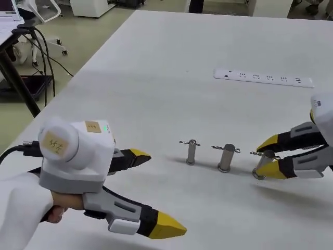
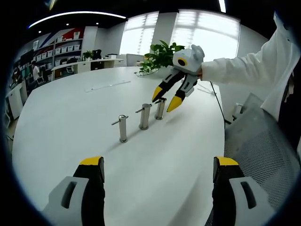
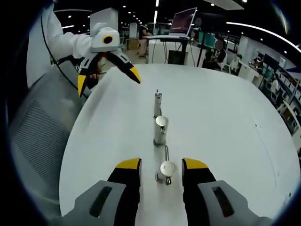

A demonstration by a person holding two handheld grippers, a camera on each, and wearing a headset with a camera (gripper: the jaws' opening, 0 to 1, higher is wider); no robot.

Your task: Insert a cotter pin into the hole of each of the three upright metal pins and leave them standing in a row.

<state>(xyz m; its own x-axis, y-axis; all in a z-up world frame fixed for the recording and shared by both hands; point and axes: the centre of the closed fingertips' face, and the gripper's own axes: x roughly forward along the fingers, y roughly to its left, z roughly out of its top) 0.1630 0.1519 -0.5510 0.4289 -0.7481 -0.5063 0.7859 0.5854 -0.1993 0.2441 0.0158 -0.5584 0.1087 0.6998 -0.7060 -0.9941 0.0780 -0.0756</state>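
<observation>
Left gripper (image 1: pixel 165 191): is hovering at lower left of the head view, jaws spread wide, carrying nothing, well apart from the row.
Workbench (image 1: pixel 156 94): white top, is bearing the row at centre right.
First metal pin (image 1: pixel 191 153): is standing upright at the row's left end; first cotter pin (image 1: pixel 189 142) is sitting crosswise through its top.
Middle metal pin (image 1: pixel 226 159): is standing upright; second cotter pin (image 1: pixel 227 149) is lying across near its head, apparently threaded.
Third metal pin (image 1: pixel 259 171): is standing at the right end; third cotter pin (image 1: pixel 257 154) is poking out near its top.
Right gripper (image 1: pixel 258 159): is reaching in from the right edge, jaws apart, straddling the third metal pin with a gap on each side in the right gripper view, not clamping it.
Power strip (image 1: pixel 264 78): is lying at upper right, well apart.
Progress: all three appear pinned and are standing in a row. The task is judged nearly done; what is left is checking the third cotter pin's seating and backing the right gripper off without tipping anything.
</observation>
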